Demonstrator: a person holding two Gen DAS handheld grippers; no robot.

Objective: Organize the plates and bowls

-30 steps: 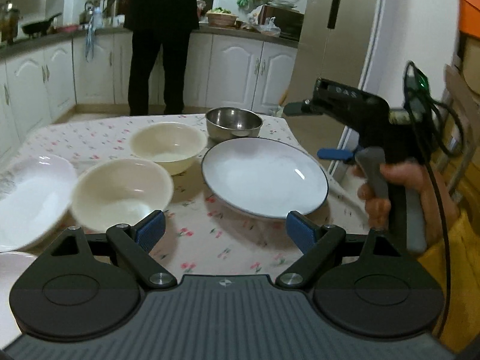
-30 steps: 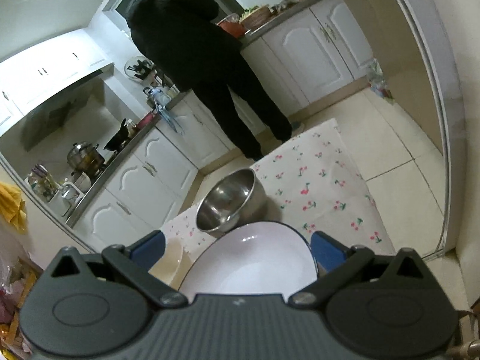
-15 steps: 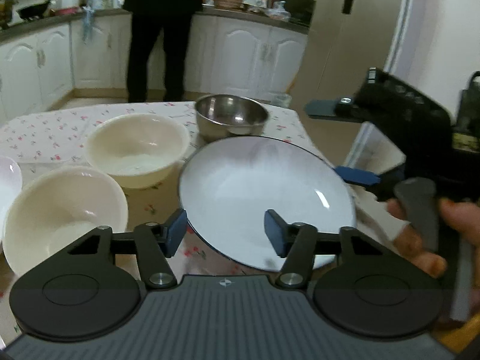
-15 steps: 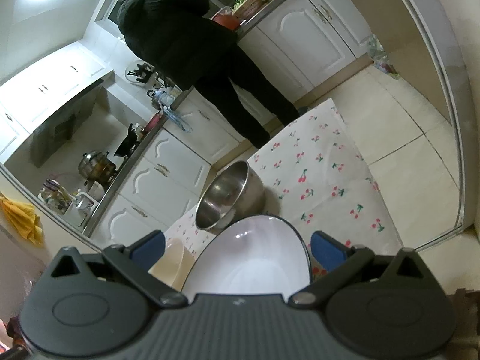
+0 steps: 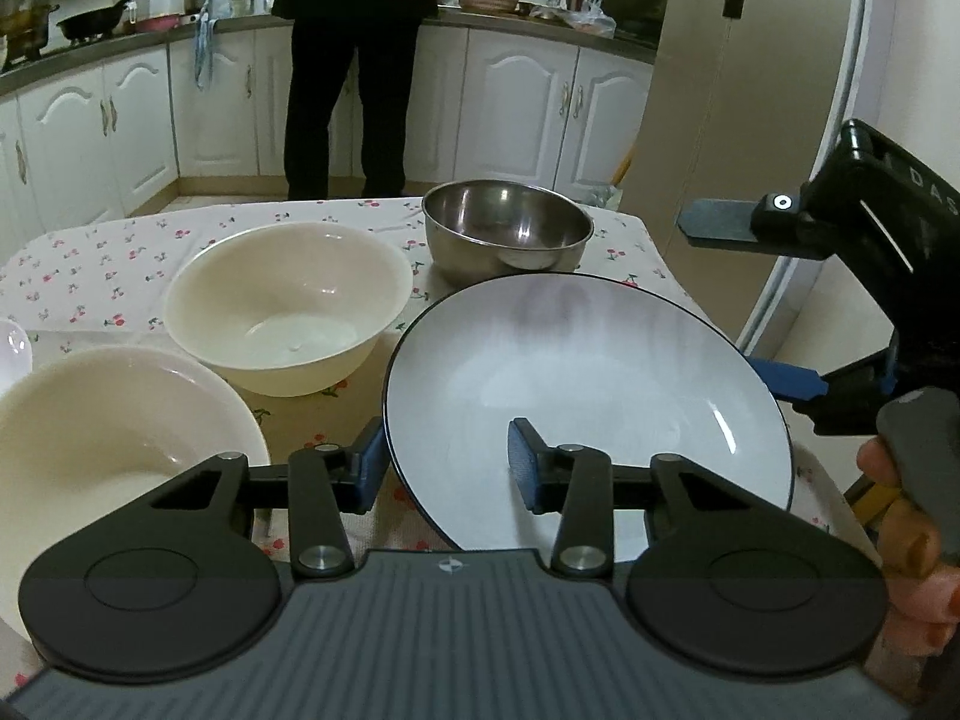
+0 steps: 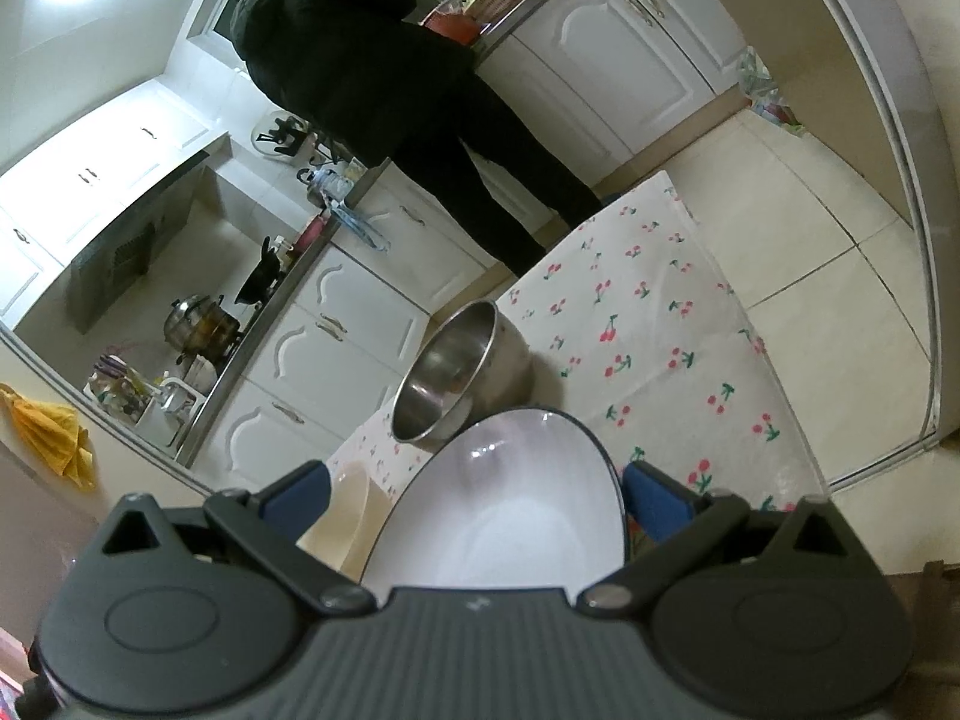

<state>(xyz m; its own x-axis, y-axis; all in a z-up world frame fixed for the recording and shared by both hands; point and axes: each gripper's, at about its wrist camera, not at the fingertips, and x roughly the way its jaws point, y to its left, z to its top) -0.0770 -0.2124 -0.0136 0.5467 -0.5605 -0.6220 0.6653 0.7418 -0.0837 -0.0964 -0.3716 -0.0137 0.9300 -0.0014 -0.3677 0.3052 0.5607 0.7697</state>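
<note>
A large white plate with a dark rim lies on the cherry-print tablecloth; it also shows in the right wrist view. My left gripper is partly closed astride the plate's near-left rim, one pad inside, one outside. My right gripper is open at the plate's right edge, one finger above and one at the rim. A steel bowl stands behind the plate. Two cream bowls sit to the left.
A white dish edge shows at far left. A person in black stands at the kitchen counter behind the table. The fridge is at the right, past the table's edge.
My left gripper moved forward and right onto the plate's rim and narrowed its jaws. The right gripper closed in on the plate's right edge.
</note>
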